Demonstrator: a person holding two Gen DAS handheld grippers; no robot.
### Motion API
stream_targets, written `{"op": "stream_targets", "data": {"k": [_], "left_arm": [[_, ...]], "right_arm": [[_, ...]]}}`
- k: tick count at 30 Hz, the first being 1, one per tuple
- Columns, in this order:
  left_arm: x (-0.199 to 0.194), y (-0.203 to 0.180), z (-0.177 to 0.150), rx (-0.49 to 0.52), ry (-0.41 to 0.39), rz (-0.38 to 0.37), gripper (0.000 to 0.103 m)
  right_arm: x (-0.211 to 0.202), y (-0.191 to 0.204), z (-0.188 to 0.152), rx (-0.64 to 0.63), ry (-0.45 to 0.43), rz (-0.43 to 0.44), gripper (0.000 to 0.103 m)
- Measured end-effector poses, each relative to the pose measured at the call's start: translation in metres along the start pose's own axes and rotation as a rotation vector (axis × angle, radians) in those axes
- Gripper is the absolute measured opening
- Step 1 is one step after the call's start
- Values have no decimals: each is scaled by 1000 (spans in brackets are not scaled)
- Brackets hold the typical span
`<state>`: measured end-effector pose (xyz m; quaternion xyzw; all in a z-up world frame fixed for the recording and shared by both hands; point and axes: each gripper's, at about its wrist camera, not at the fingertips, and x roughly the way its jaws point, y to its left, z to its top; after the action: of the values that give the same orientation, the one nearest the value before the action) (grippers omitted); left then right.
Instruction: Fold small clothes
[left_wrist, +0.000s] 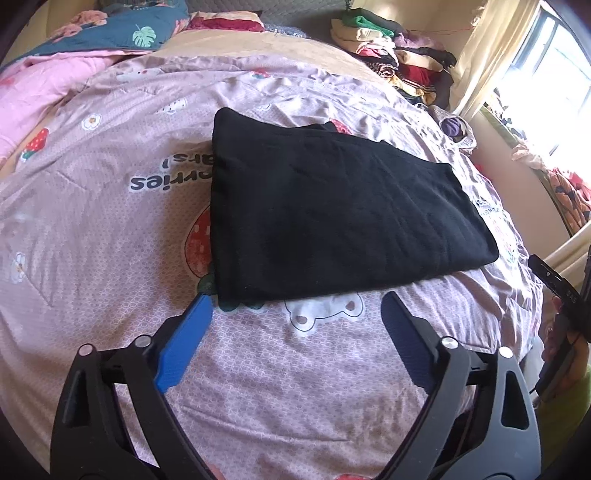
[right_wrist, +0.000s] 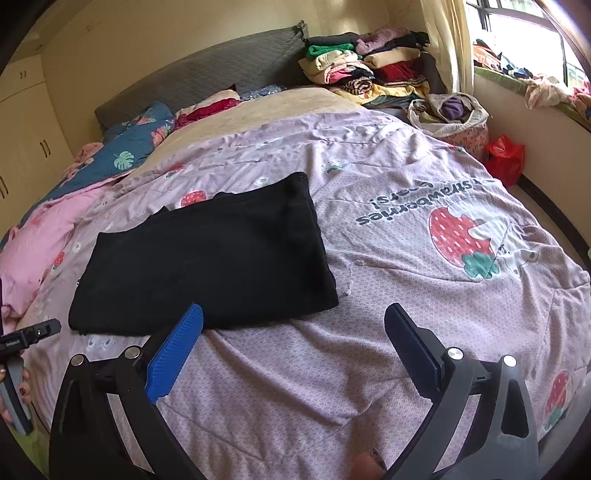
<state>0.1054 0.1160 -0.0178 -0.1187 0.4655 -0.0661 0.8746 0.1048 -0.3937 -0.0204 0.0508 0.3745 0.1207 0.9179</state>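
A folded black garment (left_wrist: 332, 210) lies mid-frame on the strawberry quilt (left_wrist: 110, 240); left gripper (left_wrist: 297, 299) and right gripper (right_wrist: 293, 314), both released, hover empty, seemingly just short of it.

Daylight pours through a barred window (right_wrist: 517, 33) beside a cream curtain (right_wrist: 443, 40); cream walls (right_wrist: 110, 48), a grey quilted headboard (right_wrist: 207, 70) and pale wardrobe doors (right_wrist: 26, 122) frame the bed.

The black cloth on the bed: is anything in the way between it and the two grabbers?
Nothing visible. The black cloth lies folded on the bedspread, and only bare bedspread lies between it and the left gripper and right gripper. Both jaws stand open and empty.
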Motion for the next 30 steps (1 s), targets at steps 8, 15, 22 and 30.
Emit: {"op": "stream_targets", "data": {"k": [8,15,22,30], "left_arm": [[-11,-1,2,7,-30,46,93],[-22,8,2,-2,-58,66,93],[-33,25,3,-37,-82,83,93],[-44,46,4,-78,-106,98,93]], "right_arm": [[-11,20,2,-44,-17,26,98],[-14,48,2,-96,-24,47,98],[-14,85,4,-167,-24,76,98],[-9,129,6,-243,-16,117,98]]}}
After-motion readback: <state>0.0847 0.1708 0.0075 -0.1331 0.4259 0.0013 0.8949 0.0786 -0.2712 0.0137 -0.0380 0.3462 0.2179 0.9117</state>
